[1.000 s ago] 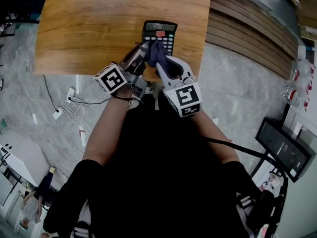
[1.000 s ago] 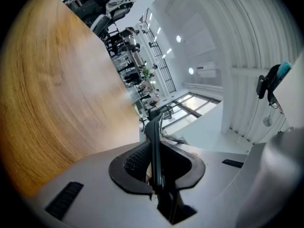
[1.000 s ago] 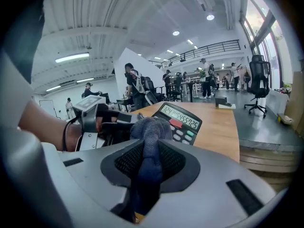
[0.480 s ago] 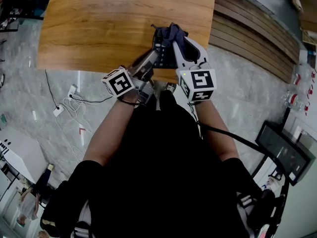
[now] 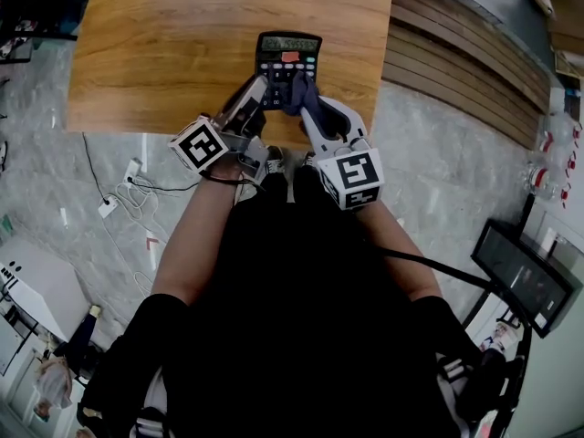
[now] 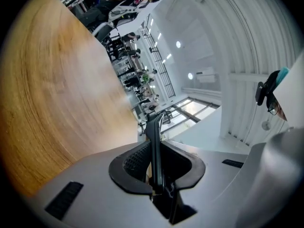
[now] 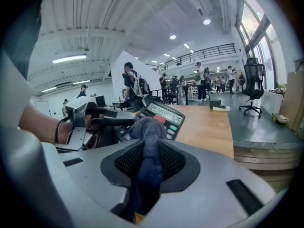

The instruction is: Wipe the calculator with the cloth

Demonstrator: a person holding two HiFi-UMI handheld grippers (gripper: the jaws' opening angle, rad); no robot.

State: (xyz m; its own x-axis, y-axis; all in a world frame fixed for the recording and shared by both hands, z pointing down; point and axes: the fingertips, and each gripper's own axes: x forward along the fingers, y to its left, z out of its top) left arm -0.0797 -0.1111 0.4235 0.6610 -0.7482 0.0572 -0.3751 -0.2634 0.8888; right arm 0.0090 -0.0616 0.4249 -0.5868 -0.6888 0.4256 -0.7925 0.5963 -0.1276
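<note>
1. Plainly, the right gripper (image 7: 148,163) is clamped on the cloth (image 7: 148,137). The dark blue fabric is pinched between both pads and bunches into a rounded wad past the tips.
2. That wad presses against the keypad of the calculator (image 7: 164,114), just below the red key and the display with its row of digits.
3. The left gripper (image 6: 154,160) is closed on the calculator as well. Its jaws bite the thin black body edge-on along its left side, so 1 claw steadies the thing while the other rubs it.
4. Seen from above, the calculator sits at the near edge of the wooden table (image 5: 182,44), with its display end away from the person. The 2 grippers meet at its lower half.
5. It looks tipped up toward the person, though I can't tell for sure whether its far end rests on the wood.
6. I'd judge the wiping to be under way, with the cloth on the lower keys. The display and the top rows are uncovered.
7. The next move calls for dragging the wad across the keys and up over the display with light, even pressure. The left hold must be firm enough that the body doesn't twist, and the cloth needs to be pinched hard enough not to slip free.
</note>
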